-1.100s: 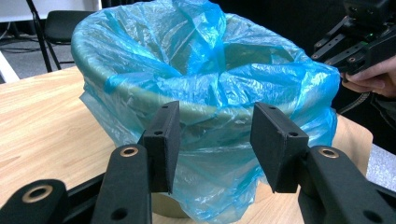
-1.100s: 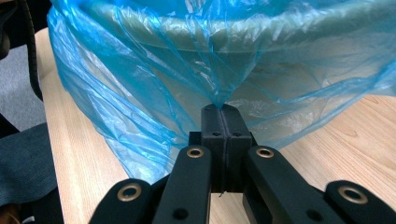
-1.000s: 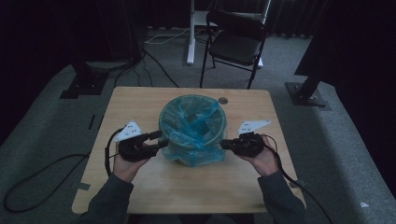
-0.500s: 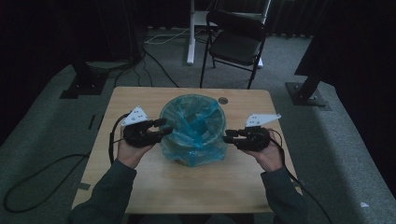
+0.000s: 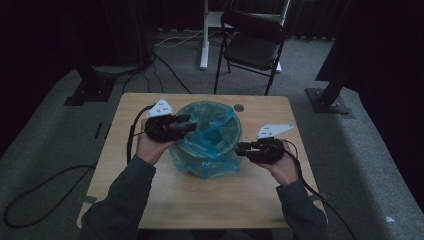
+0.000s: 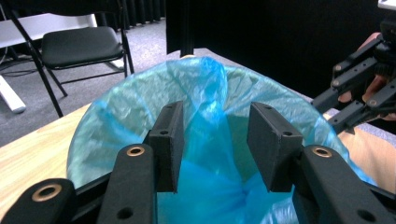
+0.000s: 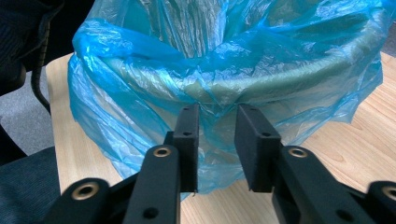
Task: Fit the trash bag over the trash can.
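Round bin (image 5: 207,145) lined with a blue plastic bag (image 5: 210,132), standing near the middle of the wooden surface (image 5: 200,200), between the 2 hands. Bag film folded out over the rim and hanging loose and crumpled down the outer wall.

Left tongs (image 5: 187,122) raised at the bin's left rim, tips reaching over the edge toward the hollow. Seen in the left gripper view (image 6: 217,144): jaws wide apart, blue film rising between and behind them, neither pad pressing on it. Jaws just closing a little, nothing gripped.

Right tongs (image 5: 241,149) lower, level against the bin's right side, just under the rim. Seen in the right gripper view (image 7: 215,149): jaws parted to a narrow gap, a fold of the overhanging bag (image 7: 210,105) just ahead of the tips, near the pads (image 7: 189,140). Contact with the film impossible to tell; no pinch visible. Jaws just closing further, with no film clearly caught between them.

Small dark round fitting (image 5: 239,107) in the surface beyond the bin, near the far edge. Black folding chair (image 5: 252,47) on the grey carpet past the surface, a white stand leg (image 5: 204,35) beside it. Cables (image 5: 50,182) trailing across the floor at the left. Grey sleeves (image 5: 120,200) entering from the bottom of the high view.
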